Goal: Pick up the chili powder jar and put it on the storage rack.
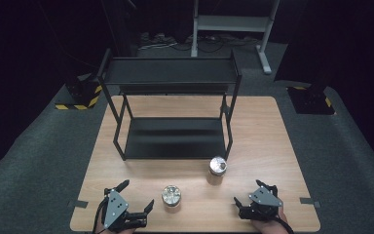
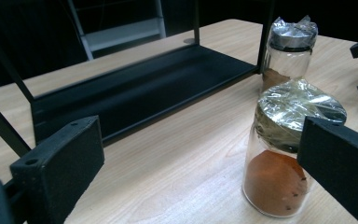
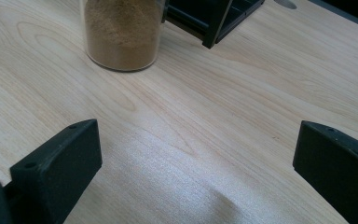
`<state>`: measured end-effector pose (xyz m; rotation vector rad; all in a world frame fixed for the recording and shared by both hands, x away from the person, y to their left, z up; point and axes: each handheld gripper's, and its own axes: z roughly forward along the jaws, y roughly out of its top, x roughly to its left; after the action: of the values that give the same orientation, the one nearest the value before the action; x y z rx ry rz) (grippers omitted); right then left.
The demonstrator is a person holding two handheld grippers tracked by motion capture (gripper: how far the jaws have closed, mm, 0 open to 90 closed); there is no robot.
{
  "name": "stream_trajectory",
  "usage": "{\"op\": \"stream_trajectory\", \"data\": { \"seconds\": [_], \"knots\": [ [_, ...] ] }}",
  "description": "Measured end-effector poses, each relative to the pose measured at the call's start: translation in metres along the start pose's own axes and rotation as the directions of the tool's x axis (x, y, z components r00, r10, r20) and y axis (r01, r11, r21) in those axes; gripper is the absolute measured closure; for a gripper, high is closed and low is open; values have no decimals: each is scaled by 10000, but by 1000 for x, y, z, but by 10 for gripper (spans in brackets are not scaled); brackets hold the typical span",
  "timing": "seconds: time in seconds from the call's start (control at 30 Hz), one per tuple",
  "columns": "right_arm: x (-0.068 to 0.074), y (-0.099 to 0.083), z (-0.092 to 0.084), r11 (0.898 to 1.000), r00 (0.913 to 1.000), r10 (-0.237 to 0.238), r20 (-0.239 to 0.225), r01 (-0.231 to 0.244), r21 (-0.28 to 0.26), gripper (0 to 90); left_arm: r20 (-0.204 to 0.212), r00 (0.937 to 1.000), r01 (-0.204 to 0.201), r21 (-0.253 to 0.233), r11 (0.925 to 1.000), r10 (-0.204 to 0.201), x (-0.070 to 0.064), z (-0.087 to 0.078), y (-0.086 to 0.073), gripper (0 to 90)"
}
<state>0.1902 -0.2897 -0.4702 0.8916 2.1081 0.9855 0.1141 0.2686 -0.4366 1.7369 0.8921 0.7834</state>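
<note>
Nearest the person, the left tool (image 1: pixel 135 202) rests at the front edge of the tabletop (image 1: pixel 272 146) with its jaws spread wide and nothing between them; the right tool (image 1: pixel 254 195) sits at the opposite front corner, likewise wide open and empty. In the left gripper view the near spice jar (image 2: pixel 279 158) stands upright just beside the right-hand jaw, not yet between the two. It is clear glass, about a third full of orange-red powder, its top wrapped in crinkled shiny film. From above, this jar (image 1: pixel 171 195) stands just right of the left tool, apart from it.

Farther back, a second jar (image 1: pixel 217 169) holding tan powder stands upright near the front right leg of the black shelf rack (image 1: pixel 175 105), ahead and to the left of the right tool; its base (image 3: pixel 122 35) shows at the top of the right gripper view.

Both jars look light but rigid, smooth and breakable. The glass wall will likely be slippery, and the film cap would deform or slide if squeezed. The sounder hold seems to be across the straight glass body below the cap, jaws level, closed firmly enough to stop slipping, keeping the jar upright
</note>
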Motion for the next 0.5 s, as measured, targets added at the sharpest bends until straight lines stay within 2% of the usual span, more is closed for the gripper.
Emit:
{"op": "stream_trajectory", "data": {
  "seconds": [0.5],
  "knots": [
    [-1,0,0,10000,10000,-2,-31,2,-14,3,442,9989,156,-368,9992,-140,-8,3,1,4]
  ]
}}
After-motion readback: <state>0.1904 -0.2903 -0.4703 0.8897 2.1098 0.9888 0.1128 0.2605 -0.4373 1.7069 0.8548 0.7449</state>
